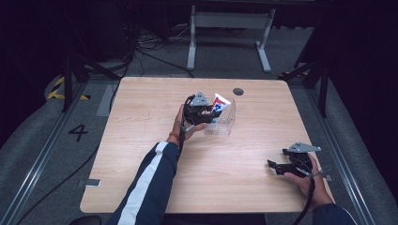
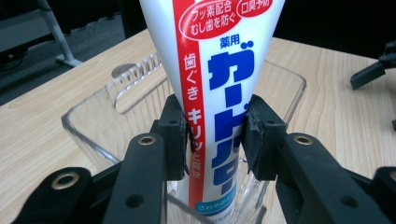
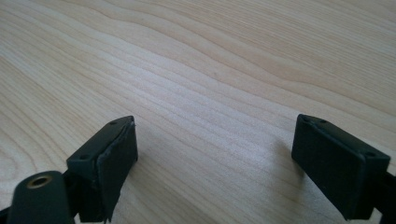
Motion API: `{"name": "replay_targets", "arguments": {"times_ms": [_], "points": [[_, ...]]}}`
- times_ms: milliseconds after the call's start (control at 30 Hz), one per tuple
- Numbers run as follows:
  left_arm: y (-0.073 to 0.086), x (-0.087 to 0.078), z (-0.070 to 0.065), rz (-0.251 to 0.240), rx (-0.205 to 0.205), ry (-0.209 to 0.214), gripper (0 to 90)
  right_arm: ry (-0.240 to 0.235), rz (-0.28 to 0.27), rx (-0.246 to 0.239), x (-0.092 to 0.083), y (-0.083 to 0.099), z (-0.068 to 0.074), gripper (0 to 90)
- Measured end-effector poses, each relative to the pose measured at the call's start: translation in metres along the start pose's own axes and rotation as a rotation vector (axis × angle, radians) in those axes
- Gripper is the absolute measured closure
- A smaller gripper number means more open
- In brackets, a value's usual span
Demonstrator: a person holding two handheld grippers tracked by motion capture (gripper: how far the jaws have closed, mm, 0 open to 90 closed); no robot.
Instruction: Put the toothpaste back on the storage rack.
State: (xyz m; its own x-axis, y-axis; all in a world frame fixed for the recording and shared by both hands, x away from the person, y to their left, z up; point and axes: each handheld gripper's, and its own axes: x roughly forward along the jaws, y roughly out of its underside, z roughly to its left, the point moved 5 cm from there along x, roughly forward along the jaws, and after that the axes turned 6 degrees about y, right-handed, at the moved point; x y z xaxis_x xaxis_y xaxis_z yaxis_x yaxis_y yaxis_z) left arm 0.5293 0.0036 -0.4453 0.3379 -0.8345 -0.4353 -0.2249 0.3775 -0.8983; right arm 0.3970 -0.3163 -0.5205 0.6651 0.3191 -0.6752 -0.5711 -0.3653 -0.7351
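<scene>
Two grippers are on show at this wooden bench, and they sit well apart. Up near the middle, the left gripper is clamped on a toothpaste tube, white with a red stripe and bold blue lettering. In the left gripper view the black jaws press against both sides of the tube, pads tight to its surface, with the tube running up between them and out past the top of the picture. Its lower end dips inside a clear plastic container, a square-sided tub with a ridged rim, standing on the bench. From the high view the tube leans out of that container, tilted toward the left gripper, and the person's left hand wraps the gripper body, dark sleeve with a white stripe trailing back to the bottom edge.

Over at the near right corner, the right gripper is held low above the bench in the person's right hand, its cable trailing off toward the bottom edge. In the right gripper view its jaws stand wide apart with bare wood grain between them, gripping nothing. A small dark round disc sits in the bench top beyond the container.
</scene>
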Motion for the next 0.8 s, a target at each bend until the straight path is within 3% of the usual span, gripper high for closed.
{"name": "replay_targets", "arguments": {"times_ms": [400, 800], "points": [[0.0012, -0.0014, -0.0036, 0.035, 0.026, -0.015, 58.9, 0.001, 0.0, -0.001, 0.0002, -0.0002, 0.0001, 14.4], [0.0011, -0.0009, -0.0051, 0.029, 0.006, -0.007, 56.1, 0.002, 0.0, -0.007, 0.0005, -0.0002, -0.0002, 14.3]]}}
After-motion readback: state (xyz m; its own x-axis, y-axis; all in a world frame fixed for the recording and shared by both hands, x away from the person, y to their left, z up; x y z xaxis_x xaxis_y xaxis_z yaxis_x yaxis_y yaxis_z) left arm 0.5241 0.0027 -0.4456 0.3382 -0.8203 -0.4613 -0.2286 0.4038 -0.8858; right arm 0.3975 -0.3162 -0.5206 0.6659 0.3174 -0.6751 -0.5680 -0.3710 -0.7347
